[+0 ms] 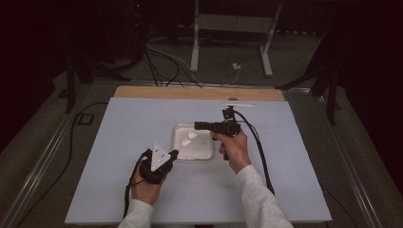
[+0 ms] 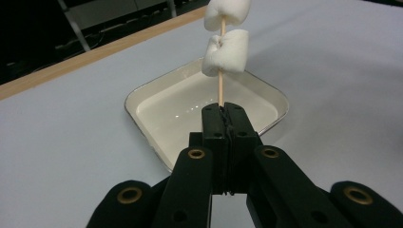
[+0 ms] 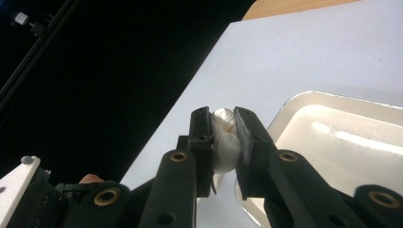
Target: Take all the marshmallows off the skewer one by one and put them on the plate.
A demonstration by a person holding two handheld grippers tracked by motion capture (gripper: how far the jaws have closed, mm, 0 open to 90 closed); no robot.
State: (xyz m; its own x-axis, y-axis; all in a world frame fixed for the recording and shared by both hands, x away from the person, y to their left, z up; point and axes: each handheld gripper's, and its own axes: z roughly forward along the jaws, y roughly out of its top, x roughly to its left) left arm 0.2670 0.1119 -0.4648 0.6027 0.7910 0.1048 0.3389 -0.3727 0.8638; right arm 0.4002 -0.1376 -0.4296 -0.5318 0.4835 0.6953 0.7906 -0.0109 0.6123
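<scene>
**Ana:** Jaws first: the left gripper (image 2: 223,110) is clamped fully together on the bottom of a thin wooden skewer (image 2: 220,88), which stands up out of it. The right gripper (image 3: 223,124) is pinched nearly closed on a marshmallow (image 3: 224,142), squashing it between the pads.

**Ben:** And the setting, biggest thing down?

**Ana:** A pale blue-grey table (image 1: 142,118) across the middle of the high view. At its centre sits a white enamel tray (image 1: 205,156), with the two grippers meeting over its upper left part. In the left gripper view, two marshmallows ride the skewer above the tray (image 2: 142,102), near the top centre of the frame, the top one (image 2: 227,12) cut off by the edge and the lower marshmallow (image 2: 225,52) just below it.

**Ben:** How do they look?

**Ana:** White, soft, pillowy; the lower one is dented and sits a little skewed on the stick.

**Ben:** What could go wrong?

**Ana:** I'd judge three risks. The squeeze could tear the marshmallow or leave it stuck to a pad. Side pressure could snap the skewer or tilt it in the grip. An off-centre push could split the marshmallow.
</scene>
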